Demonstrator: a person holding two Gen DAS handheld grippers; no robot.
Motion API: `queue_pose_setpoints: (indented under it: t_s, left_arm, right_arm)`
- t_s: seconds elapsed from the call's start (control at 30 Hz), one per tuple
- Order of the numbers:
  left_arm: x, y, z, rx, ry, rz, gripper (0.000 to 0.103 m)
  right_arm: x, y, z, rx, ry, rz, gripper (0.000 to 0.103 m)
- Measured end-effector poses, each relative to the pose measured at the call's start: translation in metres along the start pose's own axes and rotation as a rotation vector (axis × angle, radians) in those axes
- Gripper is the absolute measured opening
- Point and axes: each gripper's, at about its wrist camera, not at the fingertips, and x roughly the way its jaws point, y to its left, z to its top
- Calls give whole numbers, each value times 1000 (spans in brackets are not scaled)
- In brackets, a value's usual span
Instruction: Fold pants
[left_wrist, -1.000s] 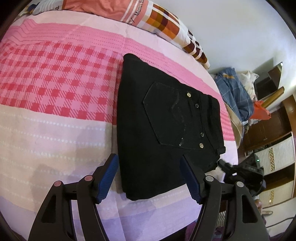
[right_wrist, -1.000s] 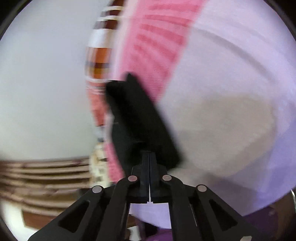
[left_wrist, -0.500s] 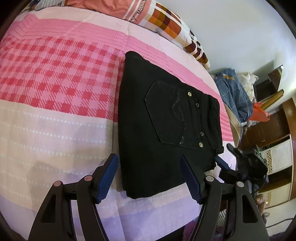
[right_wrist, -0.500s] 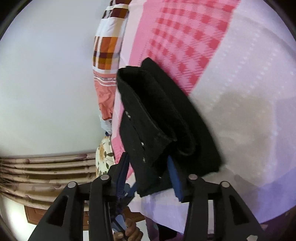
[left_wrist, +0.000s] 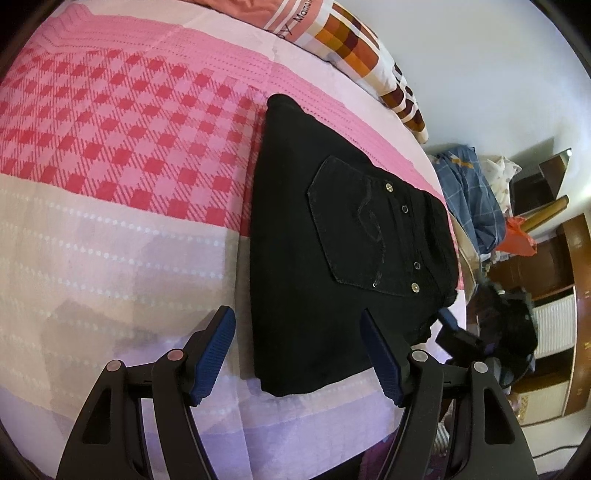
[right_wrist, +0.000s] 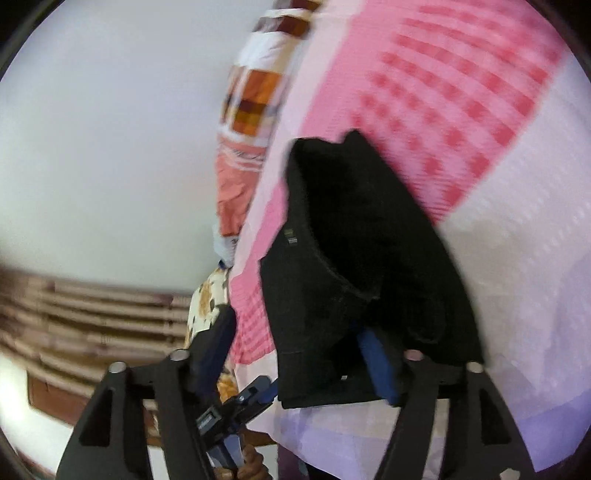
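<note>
Black pants (left_wrist: 332, 258) lie folded in a compact rectangle on the bed, back pocket up, waistband to the right. My left gripper (left_wrist: 297, 354) is open and empty just in front of the pants' near edge. In the right wrist view the pants (right_wrist: 362, 266) fill the middle, blurred. My right gripper (right_wrist: 303, 354) is open at the waistband end, with its right finger (right_wrist: 376, 354) against the cloth's edge. The right gripper also shows in the left wrist view (left_wrist: 458, 336) by the waistband corner.
The bed cover (left_wrist: 110, 184) is pink, red-checked and lilac. A checked pillow (left_wrist: 351, 40) lies at the far edge. A pile of clothes (left_wrist: 469, 199) and wooden furniture (left_wrist: 554, 302) stand beyond the bed's right side. The bed's near edge (left_wrist: 295, 435) runs below my left gripper.
My right gripper was shut a second ago, then opened and spread wider at the waistband end. My left gripper stayed open and barely moved. The pants stayed in place.
</note>
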Motion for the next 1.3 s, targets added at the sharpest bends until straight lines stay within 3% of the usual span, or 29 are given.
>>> queue_pose_setpoints:
  t_s: [0.03,0.1,0.3,0.4,0.5,0.6,0.67,0.77,0.87,1.1,1.17,1.3]
  left_arm:
    - [0,0,0,0,-1,0,71]
    - [-1,-1,0,2,-8,-1,71]
    - [0,-1,1,-2,-4,-2,71]
    - [2,-2,1,-5,1,-1,71]
    - [1,-6,2,1,-6,2,71]
    - [-2,-7,3,3,-14,3,71]
    - [-3,-7,4,6,-23,4,72]
    - [0,-6,5,1,-17,3,74]
    - [4,-3,5,-2,2,8,74]
    - [5,-2,5,-7,-1,11,74]
    - [6,-3,4,0,3,15,74]
    - [9,-6,2,16,16,22,74]
  right_arm:
    - [4,7,0,-60,23,-49,78]
    - [15,5,-2,-79,71,-122,80]
    - [13,-15,10,71,26,-21,78]
    - [20,-19,14,69,42,-90,19]
    - [16,-20,11,109,35,-44,18]
    - [1,9,1,58,35,12,15]
    - [-7,22,-3,0,29,-8,13]
    - [-9,-2,-5,38,37,-61,13]
    - [-3,-46,-11,160,58,-84,11]
    - [-9,-22,-6,76,56,-102,11]
    - [-7,-32,-6,88,64,-121,11]
    - [-10,-49,-7,145,74,-75,12]
